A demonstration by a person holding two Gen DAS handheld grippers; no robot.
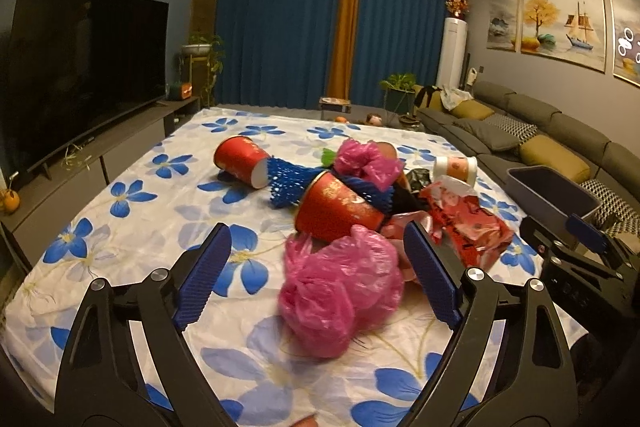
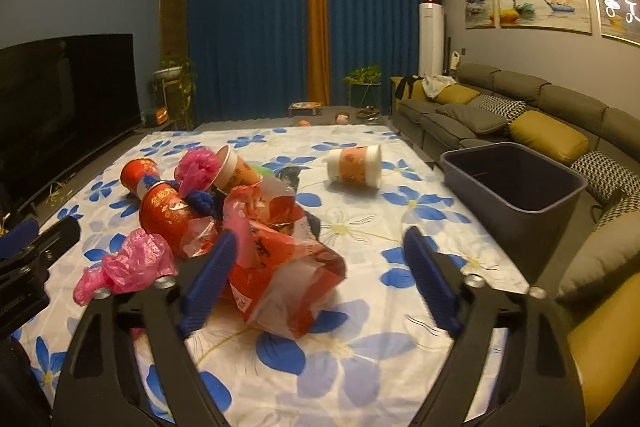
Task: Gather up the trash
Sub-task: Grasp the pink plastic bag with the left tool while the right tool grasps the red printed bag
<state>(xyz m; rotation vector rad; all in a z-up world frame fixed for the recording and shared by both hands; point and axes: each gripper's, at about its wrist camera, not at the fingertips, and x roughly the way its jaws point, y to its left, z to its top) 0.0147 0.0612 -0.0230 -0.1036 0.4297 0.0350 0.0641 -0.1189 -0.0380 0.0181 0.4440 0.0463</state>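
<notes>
We see the trash heaped near the middle of a table under a white cloth [image 2: 400, 327] printed with blue flowers: a crumpled pink plastic bag [image 1: 340, 295] at the near edge of the heap, a red paper cup [image 1: 340, 207] on its side just behind it, a second red cup [image 1: 240, 161] farther back beside blue foam netting [image 1: 290, 183], and a red-and-clear wrapper [image 2: 280, 267] to the right. A white-and-orange cup [image 2: 354, 167] lies apart from the heap, toward the grey bin [image 2: 516, 195] at the table's right edge by the sofa [image 2: 520, 107]. Our left gripper [image 1: 318, 279] stands wide, the pink bag between its blue pads but not pressed. Our right gripper [image 2: 320, 279] is likewise spread, the wrapper lying against its left pad, ungripped.
</notes>
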